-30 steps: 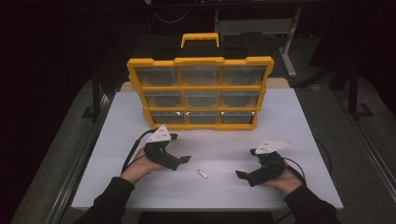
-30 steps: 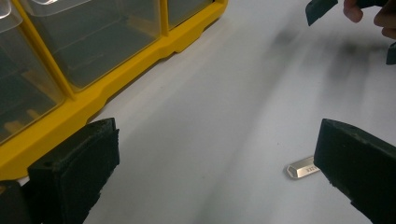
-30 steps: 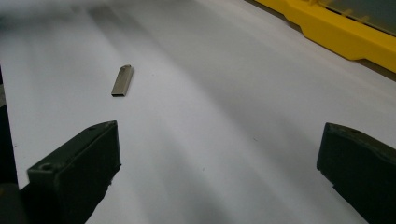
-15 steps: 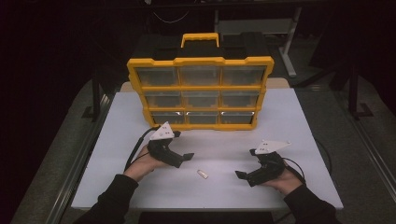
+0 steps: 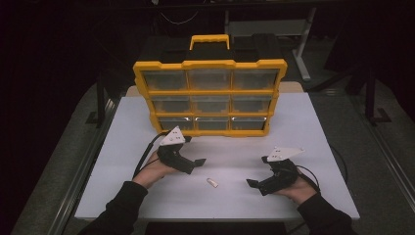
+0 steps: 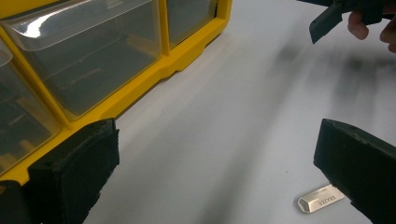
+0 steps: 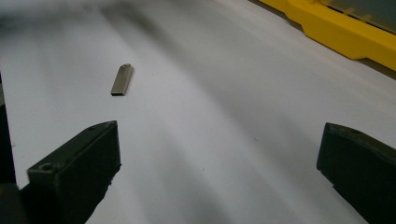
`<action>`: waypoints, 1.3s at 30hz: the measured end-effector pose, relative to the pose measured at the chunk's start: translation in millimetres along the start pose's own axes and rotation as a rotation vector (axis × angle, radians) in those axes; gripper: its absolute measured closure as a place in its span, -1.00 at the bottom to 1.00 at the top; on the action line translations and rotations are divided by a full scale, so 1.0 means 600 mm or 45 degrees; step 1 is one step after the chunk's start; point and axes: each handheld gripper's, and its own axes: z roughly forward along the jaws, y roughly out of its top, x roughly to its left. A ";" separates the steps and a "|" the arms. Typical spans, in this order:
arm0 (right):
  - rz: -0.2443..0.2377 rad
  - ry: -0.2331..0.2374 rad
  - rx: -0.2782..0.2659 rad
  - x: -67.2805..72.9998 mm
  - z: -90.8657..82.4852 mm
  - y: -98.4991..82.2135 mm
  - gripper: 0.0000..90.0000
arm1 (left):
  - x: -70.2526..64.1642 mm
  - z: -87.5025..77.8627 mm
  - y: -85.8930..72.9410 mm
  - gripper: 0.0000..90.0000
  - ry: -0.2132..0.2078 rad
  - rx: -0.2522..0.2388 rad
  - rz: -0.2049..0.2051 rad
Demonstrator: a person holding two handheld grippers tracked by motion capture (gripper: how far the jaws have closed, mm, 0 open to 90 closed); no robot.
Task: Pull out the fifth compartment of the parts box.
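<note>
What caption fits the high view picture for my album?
Two open grippers, left gripper and right gripper, flank a small silver metal stick before a yellow drawer organizer.

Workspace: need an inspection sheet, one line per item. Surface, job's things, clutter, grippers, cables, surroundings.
Surface: white table top, flat, no spills seen.
Job's things: small silver USB stick lies flat on the table between the two grippers, touched by neither. Yellow drawer organizer stands upright at the far side, nine clear drawers, all shut, black case behind it.
Clutter: nothing seen.
Grippers: left gripper open, empty, low over the table just left of the stick; right gripper open, empty, to the stick's right.
Cables: black cable trails from the left gripper toward the person; another loops behind the right.
Surroundings: dark room, metal frames beside and behind the table.
</note>
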 end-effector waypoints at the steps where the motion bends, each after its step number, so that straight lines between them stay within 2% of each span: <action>1: 0.000 0.001 0.001 0.000 0.000 0.000 -1.00 | 0.000 0.001 0.000 -1.00 -0.001 -0.001 -0.001; 39: 0.001 0.009 0.003 -0.001 0.001 0.000 -1.00 | -0.014 0.054 0.028 -1.00 -0.018 -0.040 0.029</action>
